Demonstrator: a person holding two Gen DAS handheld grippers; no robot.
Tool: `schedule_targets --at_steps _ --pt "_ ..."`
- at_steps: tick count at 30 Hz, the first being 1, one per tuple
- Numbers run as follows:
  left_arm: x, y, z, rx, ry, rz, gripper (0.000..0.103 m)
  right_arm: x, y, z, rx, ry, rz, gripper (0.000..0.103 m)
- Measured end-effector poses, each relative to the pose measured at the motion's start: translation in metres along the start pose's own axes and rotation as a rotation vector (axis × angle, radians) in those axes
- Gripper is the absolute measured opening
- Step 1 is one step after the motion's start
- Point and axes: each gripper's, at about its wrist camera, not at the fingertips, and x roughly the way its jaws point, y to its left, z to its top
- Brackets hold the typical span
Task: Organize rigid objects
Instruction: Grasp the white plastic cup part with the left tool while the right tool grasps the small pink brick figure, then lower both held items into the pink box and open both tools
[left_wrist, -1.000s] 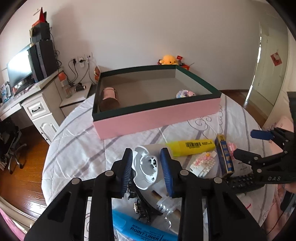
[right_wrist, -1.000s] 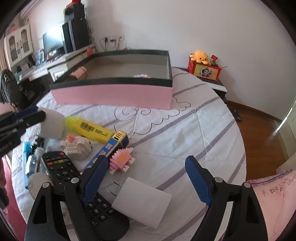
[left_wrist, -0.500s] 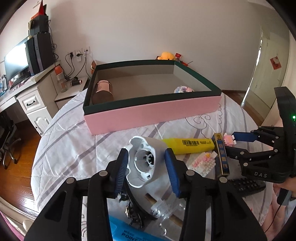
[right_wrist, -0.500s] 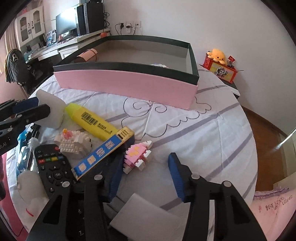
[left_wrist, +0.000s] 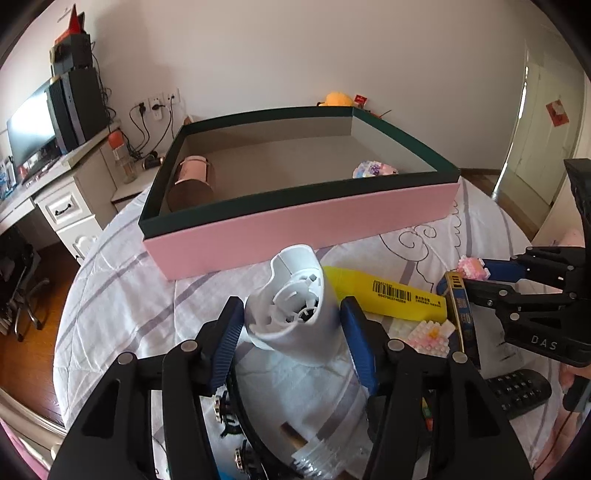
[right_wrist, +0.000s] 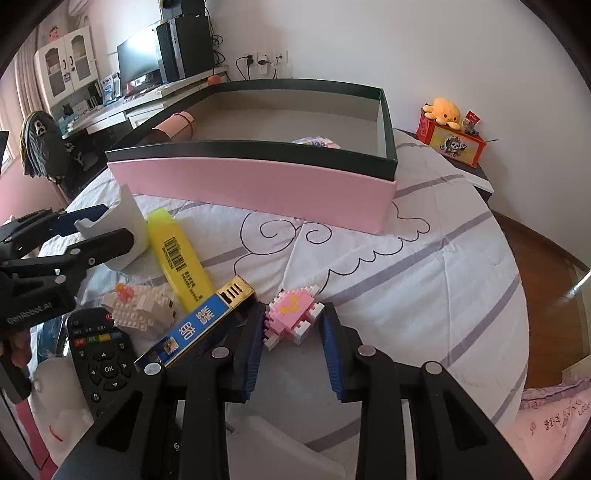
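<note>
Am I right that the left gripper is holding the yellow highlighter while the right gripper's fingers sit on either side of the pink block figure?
Not quite: the left gripper holds the white plastic piece, as the left wrist view shows. The yellow highlighter lies on the bedspread. The rest stands: the right gripper brackets the pink block figure.

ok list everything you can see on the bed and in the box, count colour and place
box: 1, pink walls with dark green rim, far side of the bed
cylinder: 1, pink and brown, lying in the box's left end
brick model in box: 1, pastel, right end of the box
white plastic part: 1, white, between the left jaws
yellow marker: 1, yellow with barcode, lying in front of the box
slim box: 1, blue and gold, beside the marker
white brick model: 1, white with pink, by the remote
pink brick model: 1, pink, between the right jaws
remote: 1, black, near edge
bedsheet: 1, white, grey stripes
left gripper: black, blue pads
right gripper: black, blue pads
</note>
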Motion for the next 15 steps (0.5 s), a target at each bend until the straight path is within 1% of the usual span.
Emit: schedule_targets --at_steps 8,15 --pt "-0.006 0.003 0.005 0.005 -0.024 -0.001 0.054 -0.002 -0.004 0.002 0.018 -0.018 0.024 0.03" --pt "-0.02 0.01 0.009 -0.009 -0.052 0.002 0.054 -0.008 -0.007 0.004 0.032 -0.039 0.023 0.03"
